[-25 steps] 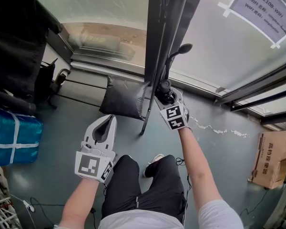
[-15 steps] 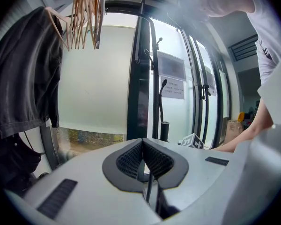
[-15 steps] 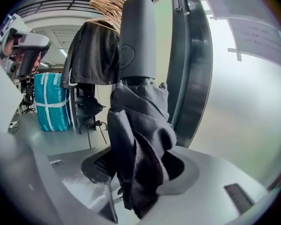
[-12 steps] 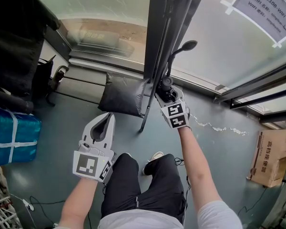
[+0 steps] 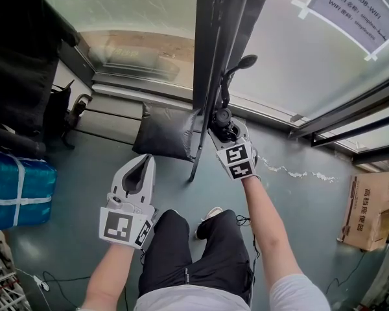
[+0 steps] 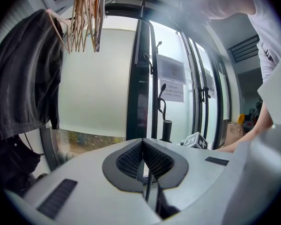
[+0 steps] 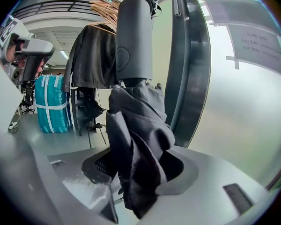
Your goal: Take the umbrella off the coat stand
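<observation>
A folded black umbrella [image 7: 138, 125] hangs upright on the dark coat stand [image 5: 212, 76], its thick cylindrical handle [image 7: 133, 41] uppermost. My right gripper [image 7: 138, 172] is shut on the bunched fabric just below that handle. From above, the right gripper [image 5: 223, 127] reaches up against the umbrella [image 5: 222, 116] beside the stand's pole. My left gripper [image 5: 141, 167] hangs lower and to the left, apart from the stand. Its pads [image 6: 131, 161] meet with nothing between them. The left gripper view shows the umbrella [image 6: 166, 128] some way ahead.
A grey padded bag [image 5: 165, 131] leans at the stand's foot. Dark clothes [image 5: 19, 57] hang on a rack at the left, over a blue bag [image 5: 16, 190]. A cardboard box [image 5: 376, 212] stands at the right. Frosted glass with a paper notice [image 5: 350, 8] lies behind.
The right gripper has stayed at the umbrella on the stand, and the left gripper has kept still. Only the head view has shifted slightly.
</observation>
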A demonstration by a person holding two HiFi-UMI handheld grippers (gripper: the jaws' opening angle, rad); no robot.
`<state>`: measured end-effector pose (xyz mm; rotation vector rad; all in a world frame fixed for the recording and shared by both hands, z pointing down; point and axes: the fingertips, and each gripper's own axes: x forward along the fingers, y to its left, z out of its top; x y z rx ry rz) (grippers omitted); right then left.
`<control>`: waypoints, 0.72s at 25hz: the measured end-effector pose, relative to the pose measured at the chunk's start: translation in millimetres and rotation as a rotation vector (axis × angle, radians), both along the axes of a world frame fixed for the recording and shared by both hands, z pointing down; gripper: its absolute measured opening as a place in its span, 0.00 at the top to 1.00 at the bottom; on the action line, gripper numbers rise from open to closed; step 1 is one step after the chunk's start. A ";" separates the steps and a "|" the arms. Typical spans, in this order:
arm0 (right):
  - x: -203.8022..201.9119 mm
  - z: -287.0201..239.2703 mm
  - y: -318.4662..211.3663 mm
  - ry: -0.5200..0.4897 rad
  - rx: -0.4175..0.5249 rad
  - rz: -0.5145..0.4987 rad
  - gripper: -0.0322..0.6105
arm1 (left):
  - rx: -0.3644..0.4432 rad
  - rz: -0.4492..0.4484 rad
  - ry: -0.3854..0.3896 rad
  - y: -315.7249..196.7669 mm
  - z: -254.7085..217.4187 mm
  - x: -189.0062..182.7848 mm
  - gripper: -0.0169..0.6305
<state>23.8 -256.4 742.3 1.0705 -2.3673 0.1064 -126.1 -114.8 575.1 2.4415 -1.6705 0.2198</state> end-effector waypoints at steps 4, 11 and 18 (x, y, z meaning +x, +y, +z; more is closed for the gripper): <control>1.8 -19.3 -1.0 0.001 0.018 0.004 0.59 | -0.031 -0.026 0.024 6.4 -5.9 -0.2 0.94; 6.5 -42.3 3.5 0.034 0.053 0.005 0.59 | -0.043 -0.043 0.018 9.7 -21.5 -2.8 0.94; 17.8 -57.4 1.7 0.022 0.066 0.034 0.58 | -0.031 -0.042 0.035 13.0 -30.9 9.6 0.94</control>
